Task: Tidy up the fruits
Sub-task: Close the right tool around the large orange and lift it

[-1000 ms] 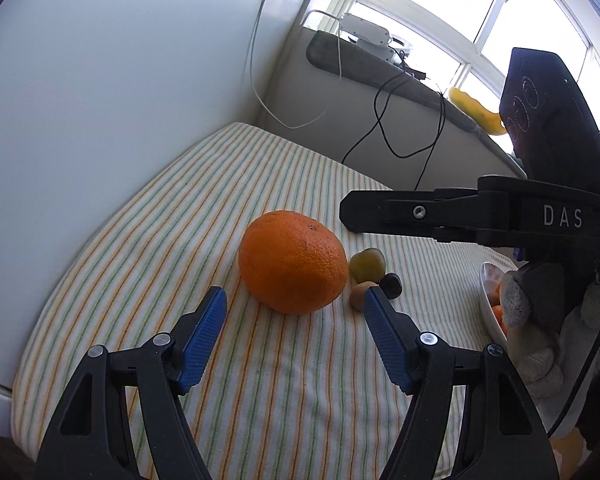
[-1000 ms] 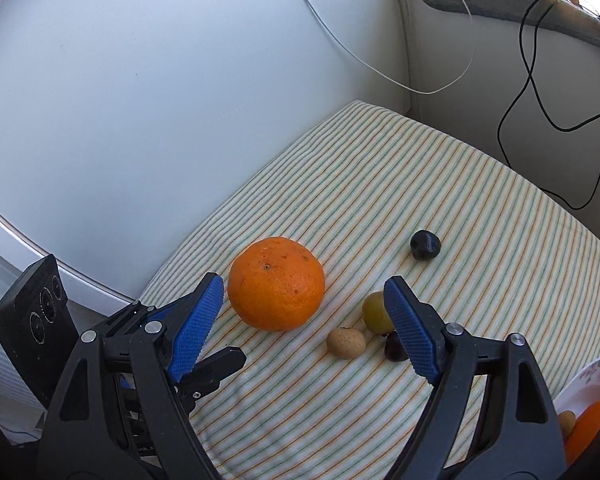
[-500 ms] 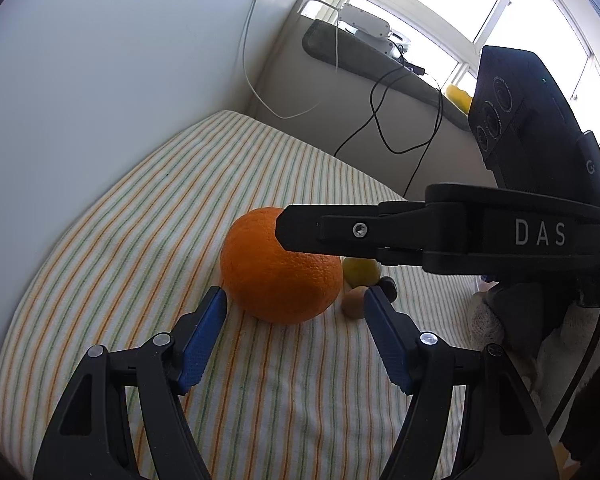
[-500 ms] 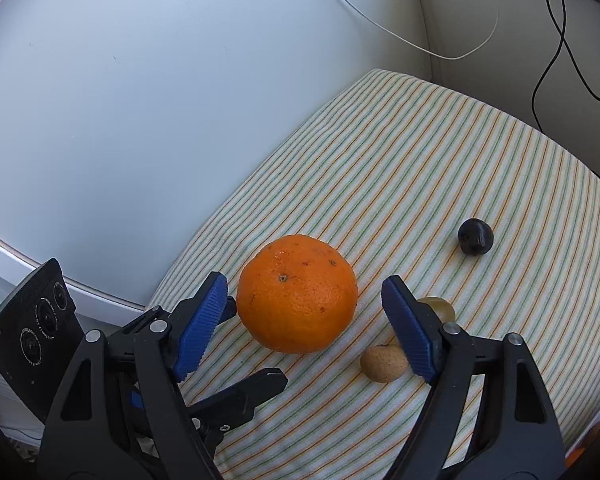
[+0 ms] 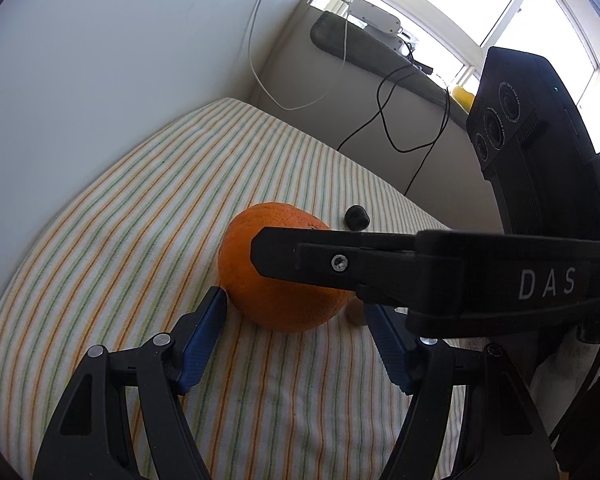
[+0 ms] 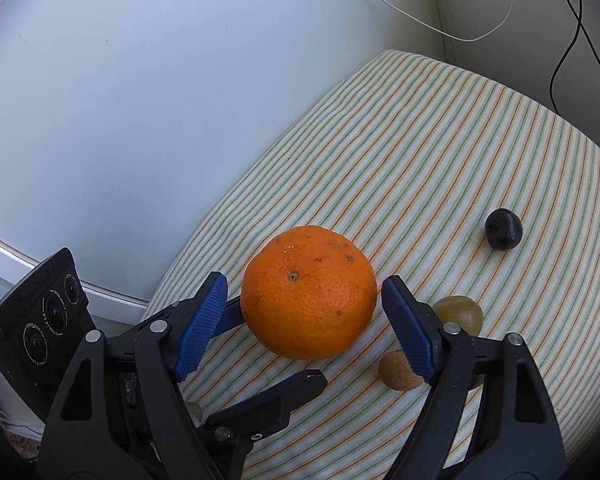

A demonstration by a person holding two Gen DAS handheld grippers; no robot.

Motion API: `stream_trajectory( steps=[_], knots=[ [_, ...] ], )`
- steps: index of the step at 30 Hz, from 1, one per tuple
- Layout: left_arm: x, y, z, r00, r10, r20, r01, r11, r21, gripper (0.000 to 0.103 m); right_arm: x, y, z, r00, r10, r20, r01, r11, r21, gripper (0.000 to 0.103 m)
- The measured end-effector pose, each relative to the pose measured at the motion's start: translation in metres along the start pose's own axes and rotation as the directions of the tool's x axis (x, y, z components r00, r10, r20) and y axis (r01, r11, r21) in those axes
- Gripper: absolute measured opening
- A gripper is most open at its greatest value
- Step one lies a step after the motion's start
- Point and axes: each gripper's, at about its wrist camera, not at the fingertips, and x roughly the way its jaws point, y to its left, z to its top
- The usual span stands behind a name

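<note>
A large orange lies on the striped cloth; it also shows in the left wrist view. My right gripper is open, its blue pads on either side of the orange, not touching. My left gripper is open just in front of the orange. In the left wrist view one black finger of the right gripper crosses in front of the orange. A dark plum lies apart at the right, and shows in the left wrist view.
A small green fruit and a small brown fruit lie right of the orange, beside my right pad. A white wall borders the cloth on the left. Cables hang by the window ledge.
My right gripper has moved forward so its pads now flank the orange. My left gripper has moved closer to the orange. The right gripper's finger now covers more of the orange in the left wrist view.
</note>
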Motion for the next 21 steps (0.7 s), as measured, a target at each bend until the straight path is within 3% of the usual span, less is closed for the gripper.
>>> stream_trajectory(
  steps=[4, 21],
  knots=[
    [0.003, -0.001, -0.002, 1.000, 0.002, -0.006, -0.002, 1.000, 0.011, 0.068, 0.003, -0.002, -0.001, 1.000, -0.014, -0.002, 0.014, 1.000, 0.002, 0.076],
    [-0.013, -0.023, -0.009, 0.999, 0.027, 0.040, -0.029, 0.998, 0.052, 0.066, -0.011, -0.003, -0.013, 0.999, -0.001, 0.038, 0.000, 1.000, 0.021, 0.074]
  ],
)
